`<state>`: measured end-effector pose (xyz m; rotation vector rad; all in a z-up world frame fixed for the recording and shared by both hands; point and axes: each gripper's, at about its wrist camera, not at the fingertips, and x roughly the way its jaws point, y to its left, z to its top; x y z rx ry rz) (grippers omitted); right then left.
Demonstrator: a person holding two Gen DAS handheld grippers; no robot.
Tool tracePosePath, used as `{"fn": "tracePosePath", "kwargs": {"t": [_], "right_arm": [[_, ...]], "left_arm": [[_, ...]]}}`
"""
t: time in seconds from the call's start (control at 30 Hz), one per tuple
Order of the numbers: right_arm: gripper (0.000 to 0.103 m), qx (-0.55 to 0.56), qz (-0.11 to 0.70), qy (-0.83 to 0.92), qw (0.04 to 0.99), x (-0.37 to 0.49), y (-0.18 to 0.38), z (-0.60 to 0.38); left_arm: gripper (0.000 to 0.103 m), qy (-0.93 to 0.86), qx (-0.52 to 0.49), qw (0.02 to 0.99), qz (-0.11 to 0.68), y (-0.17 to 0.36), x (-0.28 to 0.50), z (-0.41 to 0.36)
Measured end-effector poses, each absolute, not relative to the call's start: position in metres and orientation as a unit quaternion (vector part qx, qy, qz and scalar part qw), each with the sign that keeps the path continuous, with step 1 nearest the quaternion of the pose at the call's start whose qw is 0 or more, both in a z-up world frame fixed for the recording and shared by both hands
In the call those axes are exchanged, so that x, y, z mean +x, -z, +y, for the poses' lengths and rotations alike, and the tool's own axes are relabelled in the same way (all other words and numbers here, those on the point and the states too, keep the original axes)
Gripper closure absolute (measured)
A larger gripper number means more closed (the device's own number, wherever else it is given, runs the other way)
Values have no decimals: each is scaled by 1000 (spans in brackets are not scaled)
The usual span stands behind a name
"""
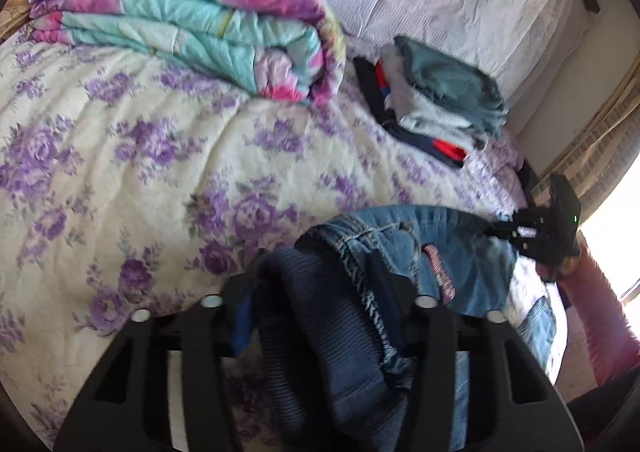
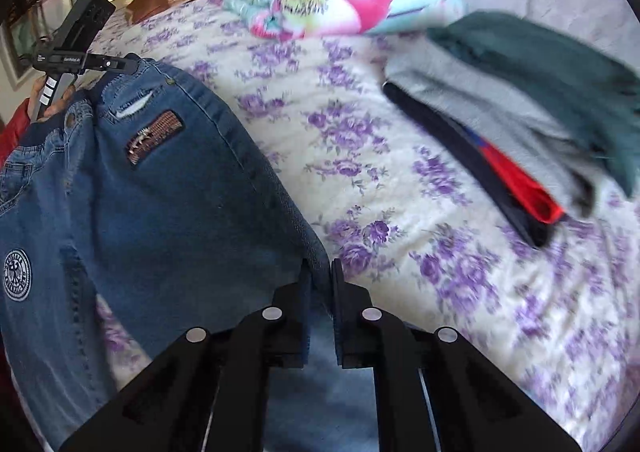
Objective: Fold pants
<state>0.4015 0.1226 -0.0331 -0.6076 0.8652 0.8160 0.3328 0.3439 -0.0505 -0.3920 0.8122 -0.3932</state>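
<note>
Left wrist view: the left gripper (image 1: 316,292) has its jaws part-way together, with the ribbed dark waistband of the jeans (image 1: 420,252) bunched between them; the pads look pressed on it, so I read this as a grip.
Right wrist view: the right gripper (image 2: 320,280) has its jaws drawn close, clamped on a side edge of the jeans (image 2: 160,191).
Landmark: the folded quilt (image 1: 192,23) at the head of the bed (image 1: 100,155) — all places below are told from it.
Jeans: well apart from the quilt, toward the near edge of the bed; held up by both grippers, not lying flat. The front faces the right camera, with a woven patch (image 2: 154,137) and a round badge (image 2: 17,274) showing.
Pile: a stack of folded clothes (image 1: 436,99) lies just beside the quilt's rolled end, on the side toward the right gripper.
Person: a red sleeve (image 1: 600,312) behind the right gripper, farther from the quilt than the jeans.
Done so far: the jeans are picked up and gripped at two points; other garments already lie folded.
Left to do: no clean fold shows yet — by my judgement the jeans must be laid out or halved, folded down, then set by the pile.
Stage: early.
</note>
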Motion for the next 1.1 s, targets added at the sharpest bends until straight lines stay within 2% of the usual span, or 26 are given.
{"fn": "tracePosePath", "kwargs": {"t": [0.1, 0.2, 0.37, 0.63, 0.73, 0.83, 0.87, 0.93, 0.97, 1.1], "right_arm": [[94, -297, 375, -351, 805, 373, 21, 121], [94, -292, 360, -334, 821, 342, 3, 117], [95, -313, 315, -323, 836, 279, -20, 113], [103, -282, 266, -327, 862, 186, -30, 86], [103, -273, 268, -322, 866, 173, -23, 77], [100, -232, 291, -331, 867, 182, -18, 66], [96, -220, 300, -342, 863, 185, -16, 64], [62, -226, 293, -342, 864, 185, -13, 66], [39, -238, 285, -340, 864, 182, -10, 70], [40, -309, 257, -317, 859, 178, 6, 97]], "left_arm": [[63, 187, -166, 895, 369, 39, 323, 336], [65, 183, -155, 905, 352, 30, 312, 332], [66, 190, -168, 910, 329, 14, 285, 333], [66, 135, -90, 929, 334, -11, 232, 314], [67, 97, -53, 940, 322, -19, 203, 306], [67, 106, -73, 939, 318, -20, 182, 310], [67, 116, -90, 934, 324, -17, 179, 312], [67, 118, -98, 930, 334, -10, 175, 311], [67, 117, -94, 930, 337, -7, 172, 309], [67, 128, -100, 924, 346, 3, 170, 303]]}}
